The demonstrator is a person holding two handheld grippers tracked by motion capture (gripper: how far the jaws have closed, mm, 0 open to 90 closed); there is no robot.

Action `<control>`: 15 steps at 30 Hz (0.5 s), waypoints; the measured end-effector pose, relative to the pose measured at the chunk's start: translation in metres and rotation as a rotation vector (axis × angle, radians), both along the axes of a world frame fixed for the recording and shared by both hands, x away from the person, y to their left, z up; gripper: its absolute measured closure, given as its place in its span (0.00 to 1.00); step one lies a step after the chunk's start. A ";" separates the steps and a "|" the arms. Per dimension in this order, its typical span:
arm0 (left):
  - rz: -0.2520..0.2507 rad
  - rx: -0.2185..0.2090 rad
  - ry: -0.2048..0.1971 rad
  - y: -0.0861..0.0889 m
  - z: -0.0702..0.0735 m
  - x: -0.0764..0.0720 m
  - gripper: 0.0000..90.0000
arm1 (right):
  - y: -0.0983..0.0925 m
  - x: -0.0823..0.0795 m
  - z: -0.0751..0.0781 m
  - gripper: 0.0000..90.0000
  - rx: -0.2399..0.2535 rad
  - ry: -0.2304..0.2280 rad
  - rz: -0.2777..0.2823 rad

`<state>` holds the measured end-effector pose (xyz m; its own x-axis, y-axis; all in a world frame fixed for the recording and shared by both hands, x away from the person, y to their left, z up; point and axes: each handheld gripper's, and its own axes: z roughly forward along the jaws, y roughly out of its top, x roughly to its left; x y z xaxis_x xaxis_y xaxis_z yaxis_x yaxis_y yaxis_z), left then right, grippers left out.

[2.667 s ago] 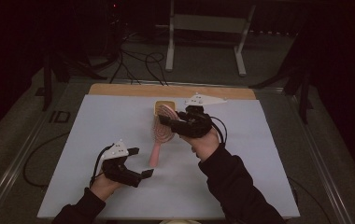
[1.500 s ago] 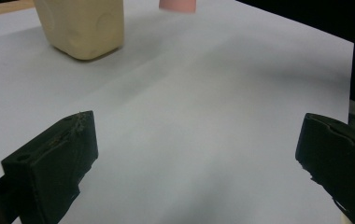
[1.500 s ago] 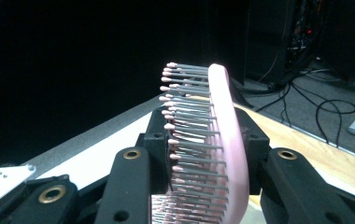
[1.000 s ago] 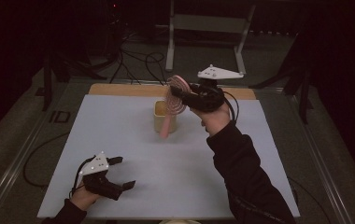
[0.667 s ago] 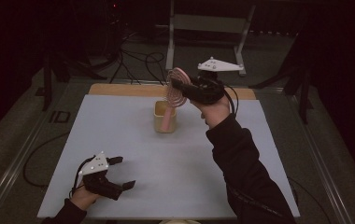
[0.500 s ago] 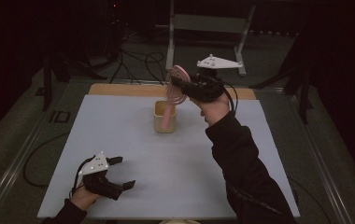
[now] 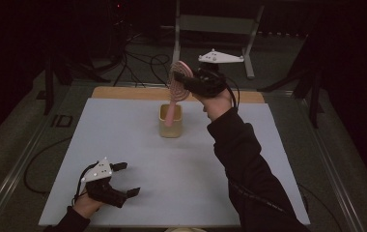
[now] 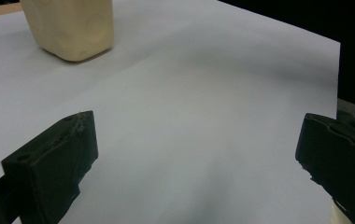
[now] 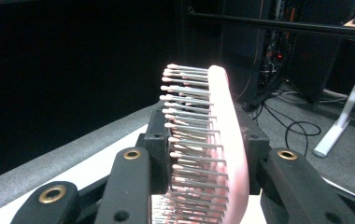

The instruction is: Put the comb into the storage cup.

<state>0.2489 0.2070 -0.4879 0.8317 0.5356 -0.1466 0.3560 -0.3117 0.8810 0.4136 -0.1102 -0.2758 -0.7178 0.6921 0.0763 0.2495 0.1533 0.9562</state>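
— Above the cream cup (image 7: 171, 122), at the far middle of the counter (image 7: 123, 145): pink hairbrush (image 7: 176, 92) pinched by its head in the right hand-held gripper (image 7: 187, 81), handle tip already inside the rim.

— Best lowered straight, kept upright, released only once bottomed out. Left hand-held gripper (image 7: 123, 180) spread wide, resting empty near the front edge.

— Close up: pale-tipped bristles in rows, smooth pink oval back (image 9: 229, 154).
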 end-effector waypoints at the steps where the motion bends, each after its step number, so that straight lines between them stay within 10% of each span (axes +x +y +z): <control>1: 0.001 -0.001 0.000 0.000 0.000 0.000 0.00 | 0.001 0.002 0.000 0.73 -0.004 -0.002 -0.002; 15: -0.003 -0.006 -0.001 0.001 0.000 0.000 0.00 | 0.006 0.023 0.002 0.73 0.003 -0.045 -0.042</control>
